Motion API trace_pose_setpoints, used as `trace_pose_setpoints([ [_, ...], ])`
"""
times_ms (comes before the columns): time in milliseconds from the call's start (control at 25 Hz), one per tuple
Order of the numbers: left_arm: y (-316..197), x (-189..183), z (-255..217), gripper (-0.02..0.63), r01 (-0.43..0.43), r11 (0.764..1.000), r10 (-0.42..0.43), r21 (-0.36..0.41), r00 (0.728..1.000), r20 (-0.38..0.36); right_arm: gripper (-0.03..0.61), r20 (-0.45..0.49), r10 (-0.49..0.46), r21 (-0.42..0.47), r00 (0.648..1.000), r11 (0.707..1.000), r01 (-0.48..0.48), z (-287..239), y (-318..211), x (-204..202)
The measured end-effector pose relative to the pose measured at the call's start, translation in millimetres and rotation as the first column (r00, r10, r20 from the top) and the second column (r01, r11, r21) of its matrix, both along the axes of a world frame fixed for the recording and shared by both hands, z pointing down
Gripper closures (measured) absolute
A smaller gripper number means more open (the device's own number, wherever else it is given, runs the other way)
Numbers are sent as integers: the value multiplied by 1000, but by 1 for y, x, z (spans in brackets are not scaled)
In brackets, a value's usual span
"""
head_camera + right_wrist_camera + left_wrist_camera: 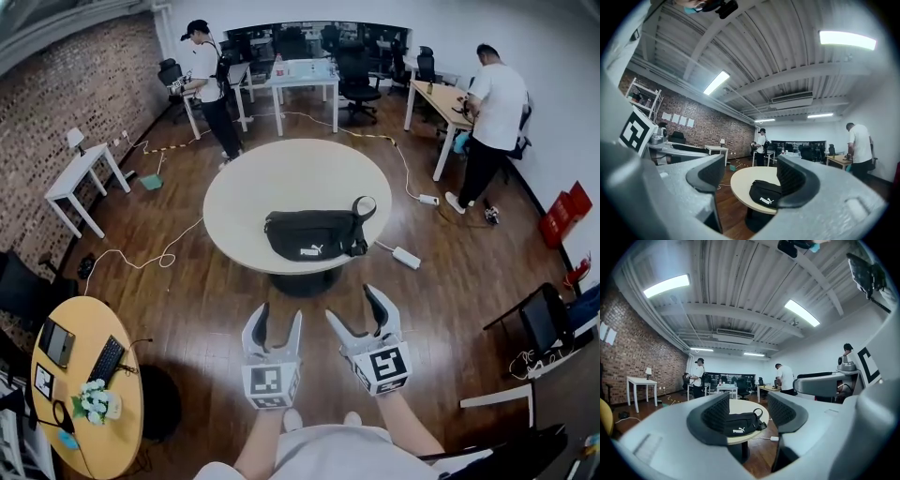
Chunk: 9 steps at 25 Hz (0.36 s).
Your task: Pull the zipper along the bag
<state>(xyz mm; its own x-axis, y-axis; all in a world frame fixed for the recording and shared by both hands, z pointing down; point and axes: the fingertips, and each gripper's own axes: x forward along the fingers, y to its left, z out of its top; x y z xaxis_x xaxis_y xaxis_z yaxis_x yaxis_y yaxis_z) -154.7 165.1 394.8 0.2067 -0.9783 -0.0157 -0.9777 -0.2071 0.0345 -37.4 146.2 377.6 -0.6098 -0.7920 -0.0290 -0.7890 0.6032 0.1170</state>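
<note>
A black waist bag (314,234) with a white logo lies on the round table (272,178), toward the table's near edge and a little right of its middle. Its strap (364,206) curls up in a loop at the end of the bag nearest the table's right rim. The zipper is too small to make out. Both tools hang over the wooden floor (187,300) on the near side of the table, well apart from it and from the bag. The left tongs (278,323) stand apart with nothing between them; the bag shows only far off through the gap. The right tongs (358,314) also stand apart and empty, just beside the left ones. A white power strip (406,257) lies on the floor just off the table's right side.
</note>
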Motion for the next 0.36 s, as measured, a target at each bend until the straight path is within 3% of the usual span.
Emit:
trace_pose_setpoints([
  [360, 6, -38, 5, 353, -23, 1000, 23, -3, 1000, -3, 256, -18, 20, -19, 1000, 1000, -21, 8, 5, -38],
])
